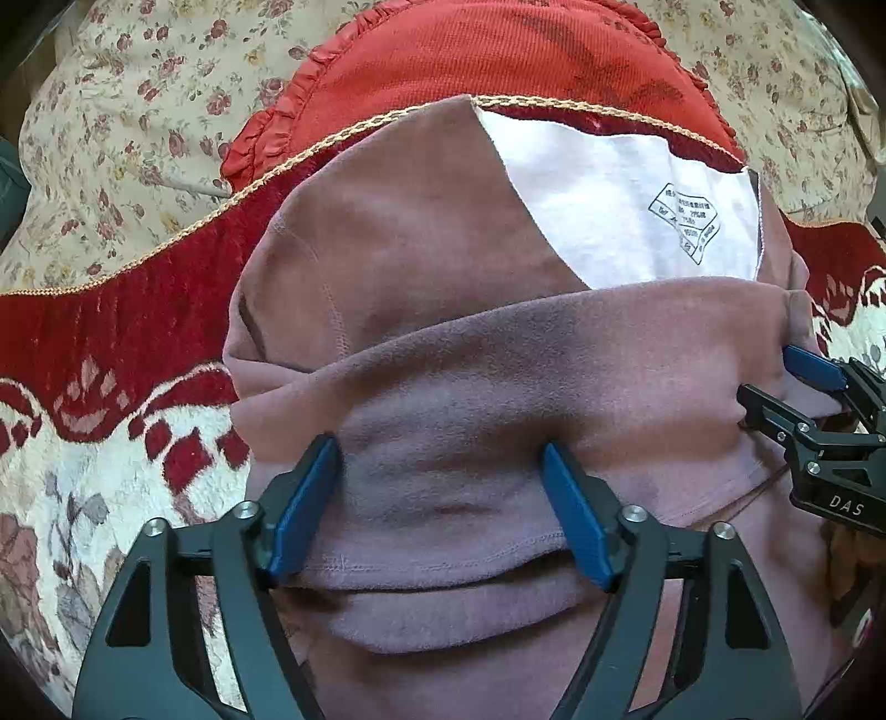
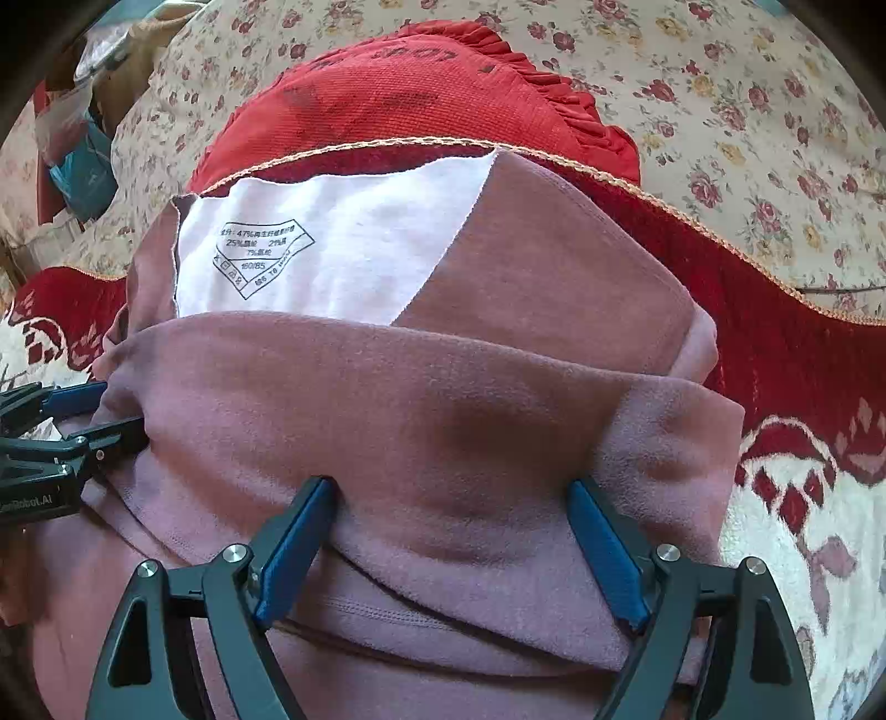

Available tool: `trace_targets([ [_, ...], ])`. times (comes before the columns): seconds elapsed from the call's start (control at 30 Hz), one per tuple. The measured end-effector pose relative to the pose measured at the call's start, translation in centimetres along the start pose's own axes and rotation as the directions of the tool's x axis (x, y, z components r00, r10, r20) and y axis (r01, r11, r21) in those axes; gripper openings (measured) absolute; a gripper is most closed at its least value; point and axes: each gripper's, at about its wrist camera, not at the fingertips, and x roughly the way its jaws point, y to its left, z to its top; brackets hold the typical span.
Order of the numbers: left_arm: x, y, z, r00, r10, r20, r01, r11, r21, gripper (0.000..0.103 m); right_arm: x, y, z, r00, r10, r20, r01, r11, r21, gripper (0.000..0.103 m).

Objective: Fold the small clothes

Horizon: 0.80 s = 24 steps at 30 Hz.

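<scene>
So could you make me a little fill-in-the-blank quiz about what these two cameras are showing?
1. The mauve garment has an inner patch coloured ____.
2. The printed label sits on the ____ patch.
3. Behind the garment lies a frilled ____ cushion.
4. The pads on the left gripper and right gripper are coloured ____.

Missing words: white; white; red; blue

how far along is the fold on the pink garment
Done: the pink garment lies on the red patterned blanket with its near part folded over, white lining showing beyond. In hand: nothing; left gripper and right gripper stand open over the fold. Left: probably further folds.
</scene>
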Motion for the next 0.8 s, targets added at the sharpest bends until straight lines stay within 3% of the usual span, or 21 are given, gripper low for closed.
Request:
trace_targets([
  [0.4,0.6,0.6,-0.3,0.999,-0.041,0.017,0.042,0.999,-0.031,0.090,-0.2,-0.4,-0.1,1.000,0.007,0.012,-0.007,1.000,0.006,0.085],
  [0.47,0.1,0.8,-0.4,0.998,-0.061,0.029,0.062,0.997,-0.035,0.090,-0.7,-0.2,0.1,1.000,0.000,0.019,0.000,1.000,-0.002,0.079],
  [0.5,-0.1,1.0,-0.3,0.997,-0.069,0.034,0.070,0.997,-0.037,0.090,-1.3,-0.2,0.2,1.000,0.002,0.025,-0.002,1.000,-0.003,0.071],
  [0.63,-3.2,2.6,-0.8,0.990,-0.106,0.090,0.116,0.987,-0.108,0.090,-6.5,-1.4,0.2,0.996,-0.010,0.089,0.003,0.997,0.074,0.070],
  [0.8,-8.9,4.4,-2.9,0.976,-0.134,0.173,0.158,0.979,-0.130,0.090,-14.5,-4.2,-3.8,0.986,-0.042,0.159,0.018,0.989,0.149,0.070],
])
